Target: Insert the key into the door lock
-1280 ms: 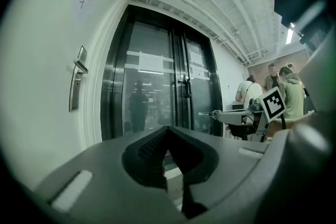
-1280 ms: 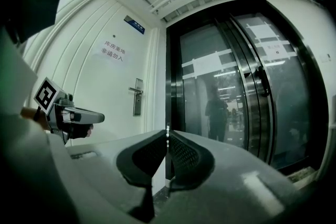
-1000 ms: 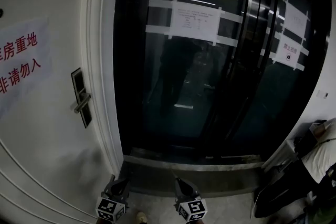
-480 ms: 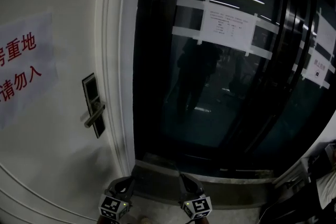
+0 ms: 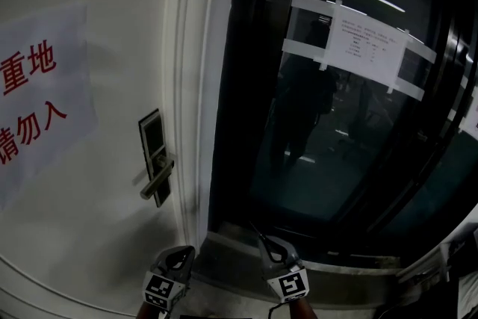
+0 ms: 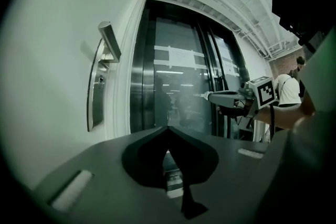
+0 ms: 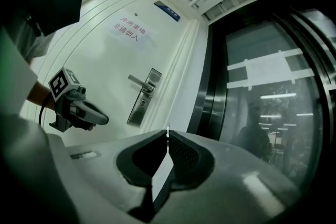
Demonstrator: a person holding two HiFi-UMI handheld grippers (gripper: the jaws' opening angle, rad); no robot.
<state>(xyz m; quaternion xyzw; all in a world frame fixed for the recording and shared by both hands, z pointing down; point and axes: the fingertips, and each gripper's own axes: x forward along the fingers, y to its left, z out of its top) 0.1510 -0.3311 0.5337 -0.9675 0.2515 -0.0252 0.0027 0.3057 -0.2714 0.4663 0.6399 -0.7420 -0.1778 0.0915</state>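
- Clamping the key (image 7: 167,130), the right gripper (image 7: 167,136) has its jaws pressed together on it, and only a thin bright sliver stands out past the tips.
- The key's long axis runs in line with the jaws. In the head view it points from the tips toward 11 o'clock, at the sill of the glass doors (image 5: 336,146). In the left gripper view it points toward 9 o'clock.
- The left gripper (image 6: 168,131) has its jaws closed tip to tip with nothing between them. In the head view it sits at 9 o'clock from the right gripper, apart from it.
- The door lock (image 5: 153,149), a dark upright plate on the white door (image 5: 97,235), lies at 10 o'clock from the right gripper in the head view, well apart from the key.
- Its lever handle (image 5: 158,179) juts out low on the plate and slants down to the left.
- In the left gripper view a small round keyhole shows on the plate just under the lever.
- A white door frame (image 5: 196,86) stands between the lock and the glass doors.
- A paper sign (image 5: 37,93) with red characters hangs at 9 o'clock from the lock.
- A taped notice (image 5: 368,45) is on the glass at 2 o'clock from the lock.
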